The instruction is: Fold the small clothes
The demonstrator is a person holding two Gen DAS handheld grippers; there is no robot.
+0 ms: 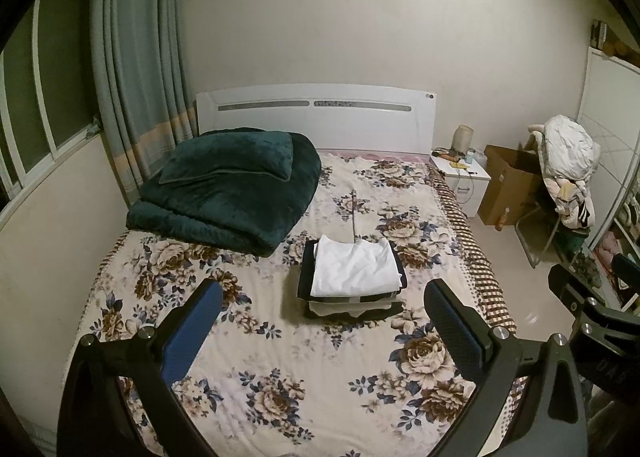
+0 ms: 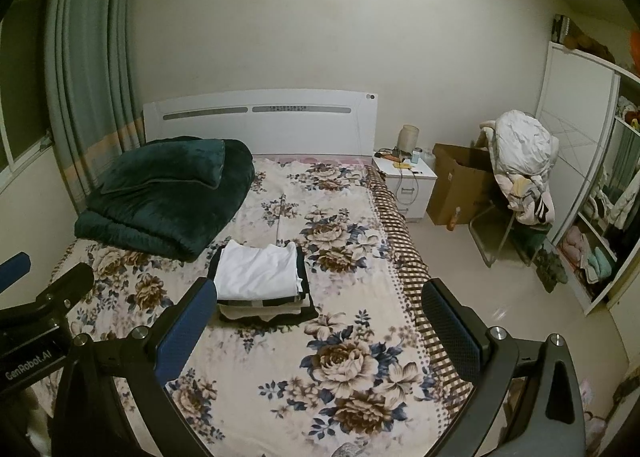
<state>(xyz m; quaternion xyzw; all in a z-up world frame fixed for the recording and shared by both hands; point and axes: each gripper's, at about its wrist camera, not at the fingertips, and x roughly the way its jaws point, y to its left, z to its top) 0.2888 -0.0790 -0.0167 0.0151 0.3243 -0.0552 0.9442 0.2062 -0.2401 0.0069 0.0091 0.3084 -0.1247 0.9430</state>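
Note:
A stack of folded clothes lies on the floral bed sheet (image 1: pixel 280 357), with a white folded garment (image 1: pixel 354 267) on top and dark and cream pieces under it. The same white garment (image 2: pixel 258 271) shows in the right wrist view, left of centre. My left gripper (image 1: pixel 322 297) hangs open above the near part of the bed, its fingers either side of the stack and short of it, holding nothing. My right gripper (image 2: pixel 318 297) is open too, empty, with its left finger just in front of the stack. The right gripper's body (image 1: pixel 592 309) shows at the left view's right edge.
A folded dark green blanket with a pillow (image 1: pixel 232 189) lies at the bed's head on the left. A white headboard (image 1: pixel 316 113), a nightstand (image 2: pixel 406 177), a cardboard box (image 2: pixel 460 185) and a chair piled with clothes (image 2: pixel 520 161) stand beyond. A wardrobe (image 2: pixel 592 185) is right.

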